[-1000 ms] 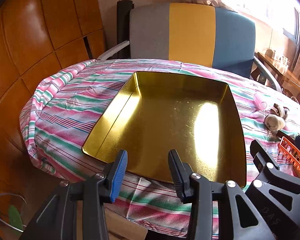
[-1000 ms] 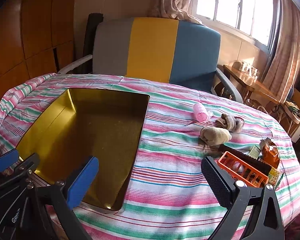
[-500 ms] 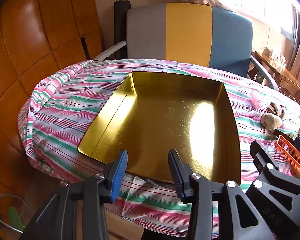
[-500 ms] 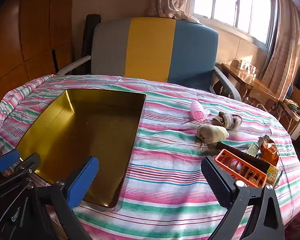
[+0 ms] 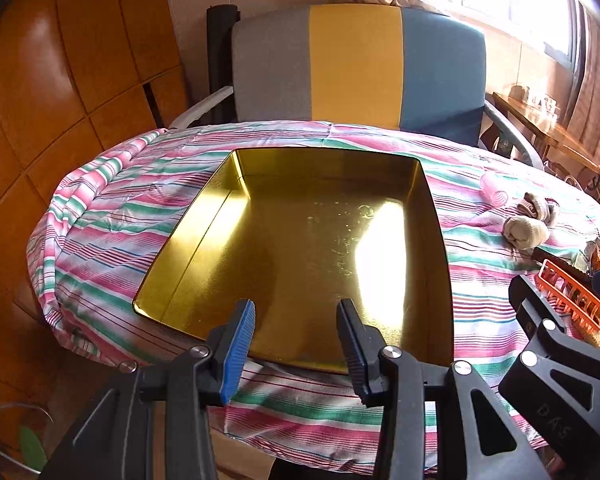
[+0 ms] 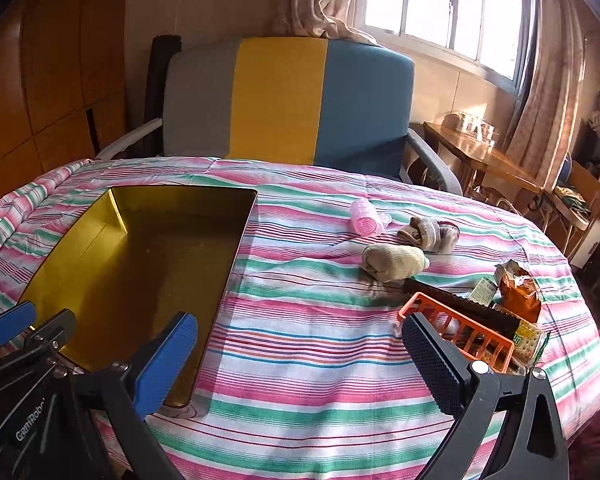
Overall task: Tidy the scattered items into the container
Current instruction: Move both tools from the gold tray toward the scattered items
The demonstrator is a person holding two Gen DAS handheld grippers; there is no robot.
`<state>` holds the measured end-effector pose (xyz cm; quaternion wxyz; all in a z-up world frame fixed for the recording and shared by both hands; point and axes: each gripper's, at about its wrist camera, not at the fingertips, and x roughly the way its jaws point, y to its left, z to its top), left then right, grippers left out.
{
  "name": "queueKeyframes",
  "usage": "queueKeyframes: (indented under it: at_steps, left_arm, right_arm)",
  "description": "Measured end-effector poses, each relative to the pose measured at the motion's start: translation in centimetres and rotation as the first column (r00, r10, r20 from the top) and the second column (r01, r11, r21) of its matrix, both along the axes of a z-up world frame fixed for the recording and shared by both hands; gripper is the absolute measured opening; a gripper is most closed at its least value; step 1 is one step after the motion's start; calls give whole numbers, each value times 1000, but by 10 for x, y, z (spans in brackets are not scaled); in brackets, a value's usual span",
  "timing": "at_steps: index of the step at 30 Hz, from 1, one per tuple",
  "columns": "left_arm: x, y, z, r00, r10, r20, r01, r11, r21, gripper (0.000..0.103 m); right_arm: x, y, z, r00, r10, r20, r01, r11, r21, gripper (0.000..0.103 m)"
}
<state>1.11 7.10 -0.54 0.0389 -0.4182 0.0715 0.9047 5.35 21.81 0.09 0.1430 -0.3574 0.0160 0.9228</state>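
A shallow gold metal tray [image 5: 204, 216] [image 6: 80, 224] lies empty on the striped tablecloth. My left gripper [image 5: 296, 340] is open and empty, above the tray's near edge. My right gripper [image 6: 300, 356] is wide open and empty over the cloth right of the tray. Scattered to the right are a pink hair roller [image 6: 365, 222] [image 5: 494, 194], a beige rolled sock [image 6: 392, 262] [image 5: 526, 232], a grey-brown sock [image 6: 430, 234], an orange plastic rack [image 6: 456, 330] [image 5: 572, 300], a dark bar [image 6: 460, 306] and snack packets [image 6: 518, 292].
A grey, yellow and blue armchair [image 6: 284, 100] stands behind the table. Wood panelling [image 5: 60, 80] is on the left. A wooden side table [image 6: 480, 156] and curtains stand at the right by the window. The table's near edge falls away just under both grippers.
Both grippers have drawn back slightly from the table, so the tray and items look a little farther off. Jaws are unchanged and nothing was picked up.
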Motion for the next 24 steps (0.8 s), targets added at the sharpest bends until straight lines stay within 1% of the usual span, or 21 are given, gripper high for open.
queueKeyframes:
  at_steps: [8, 24]
  left_arm:
    - [1, 12, 0, 1000, -25, 5, 25, 1000, -16, 43]
    - [-1, 32, -3, 997, -75, 16, 75, 997, -28, 43]
  right_arm:
    - [4, 15, -4, 999, -31, 8, 32, 999, -17, 103]
    - [8, 31, -9, 998, -67, 15, 67, 998, -13, 103]
